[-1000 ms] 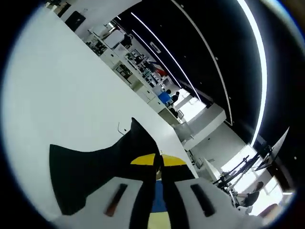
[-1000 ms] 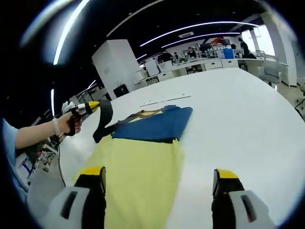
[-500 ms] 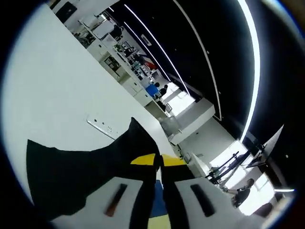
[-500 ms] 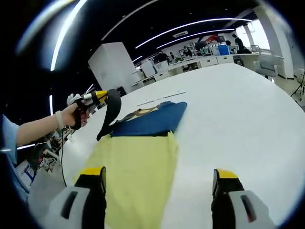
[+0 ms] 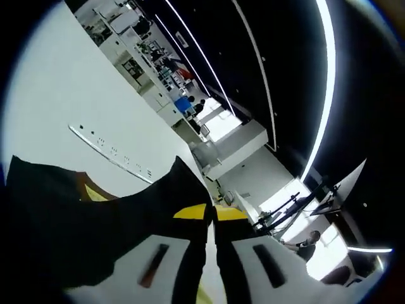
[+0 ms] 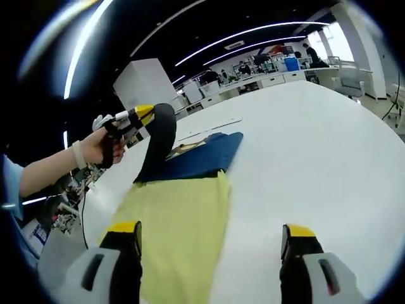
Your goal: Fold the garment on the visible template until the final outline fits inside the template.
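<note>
Garment (image 6: 190, 161), no legible writing, in left gripper (image 6: 142, 115) fingers.

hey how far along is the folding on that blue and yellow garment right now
Partly folded. The blue upper part of the garment already lies narrow on the white table. In hand: the left gripper is shut on a dark sleeve, lifted above the cloth. Left: laying that sleeve down and folding the flat yellow lower part. The right gripper is open.

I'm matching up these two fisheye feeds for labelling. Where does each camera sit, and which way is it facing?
Left gripper view: rides the left gripper, shut on the garment's dark sleeve, tilted up across the white table.
Right gripper view: rides the open right gripper, looking along the table over the yellow template; person's hand shows.
Shared: sleeve, table.
</note>
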